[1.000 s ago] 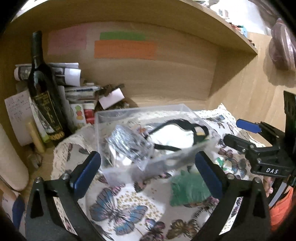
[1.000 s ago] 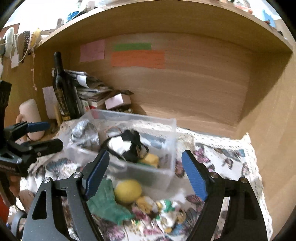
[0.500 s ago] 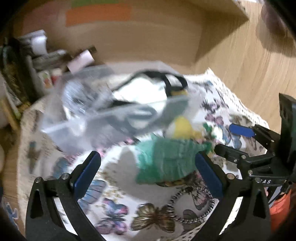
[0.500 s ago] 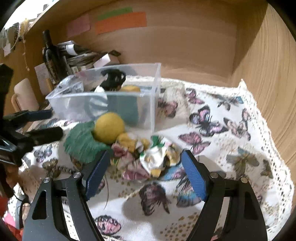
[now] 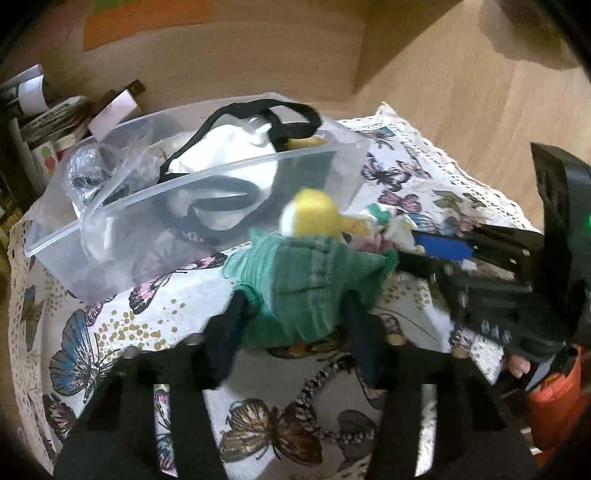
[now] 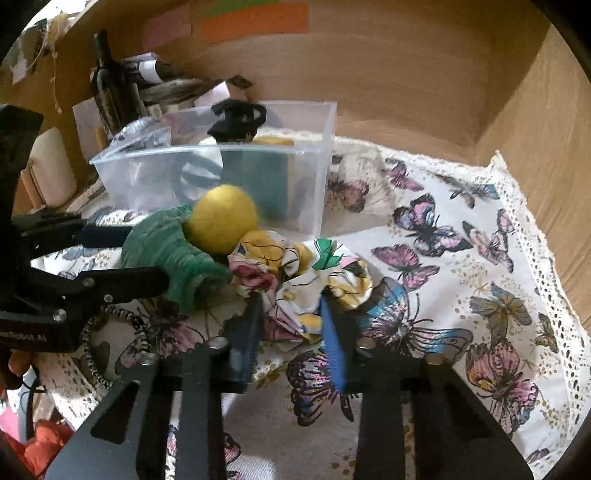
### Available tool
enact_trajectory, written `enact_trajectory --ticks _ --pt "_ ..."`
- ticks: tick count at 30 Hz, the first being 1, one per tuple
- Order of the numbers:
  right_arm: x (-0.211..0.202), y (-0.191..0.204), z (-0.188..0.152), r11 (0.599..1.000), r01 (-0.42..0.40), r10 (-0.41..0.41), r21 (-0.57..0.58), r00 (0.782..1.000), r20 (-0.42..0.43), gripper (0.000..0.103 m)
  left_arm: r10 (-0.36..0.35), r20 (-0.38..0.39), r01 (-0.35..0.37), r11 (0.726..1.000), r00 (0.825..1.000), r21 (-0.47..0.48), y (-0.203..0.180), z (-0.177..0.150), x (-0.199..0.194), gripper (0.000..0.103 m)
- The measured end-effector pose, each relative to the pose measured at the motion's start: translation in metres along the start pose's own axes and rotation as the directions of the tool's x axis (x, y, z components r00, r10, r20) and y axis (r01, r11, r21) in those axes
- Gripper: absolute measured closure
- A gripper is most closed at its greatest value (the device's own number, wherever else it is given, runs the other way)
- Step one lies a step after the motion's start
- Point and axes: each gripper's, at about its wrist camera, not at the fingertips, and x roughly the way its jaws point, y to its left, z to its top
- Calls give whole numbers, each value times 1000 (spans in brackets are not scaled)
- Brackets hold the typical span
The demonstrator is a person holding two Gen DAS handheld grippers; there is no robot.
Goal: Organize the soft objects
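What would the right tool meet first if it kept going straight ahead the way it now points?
The floral fabric scrunchie: the right tool already has its fingers on either side of it. Straight beyond lies the clear plastic bin, though the depth between them is hard to judge.

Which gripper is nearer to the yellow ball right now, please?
Left. The left gripper has its jaws around the green cloth that the yellow ball rests against. The right gripper grips the floral scrunchie, on the ball's other side.

A wooden alcove (image 6: 406,74) with colored paper notes (image 6: 255,22) on its back wall; a butterfly-print, lace-edged cloth (image 6: 461,258) covers the surface.
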Motion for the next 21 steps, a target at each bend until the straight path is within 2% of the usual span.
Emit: enact_trajectory --ticks 1,5,6,7,14,21 --pt "-4 -1 1 1000 2 -2 17 1000 18 89 5 10 -5 1000 1000 5 -1 -1 -2 61" --pt "-20 -3 8 999 -1 -3 47 996 87 91 9 51 -9 1000 999 2 1 -4 -17 73" --pt "-23 -3 9 999 -2 -3 50 995 100 91 6 61 -6 1000 998 1 2 -3 -21 86" --pt "-29 -3 13 999 -4 -2 52 993 120 91 2 67 -2 1000 998 -1 3 -2 -25 89" --pt "-56 5 36 999 -14 4 41 972 234 91 19 183 -13 999 983 -34 18 7 -59 90" --pt "-67 11 58 1000 -12 6 16 954 300 91 47 270 -32 998 962 -60 33 22 -85 91"
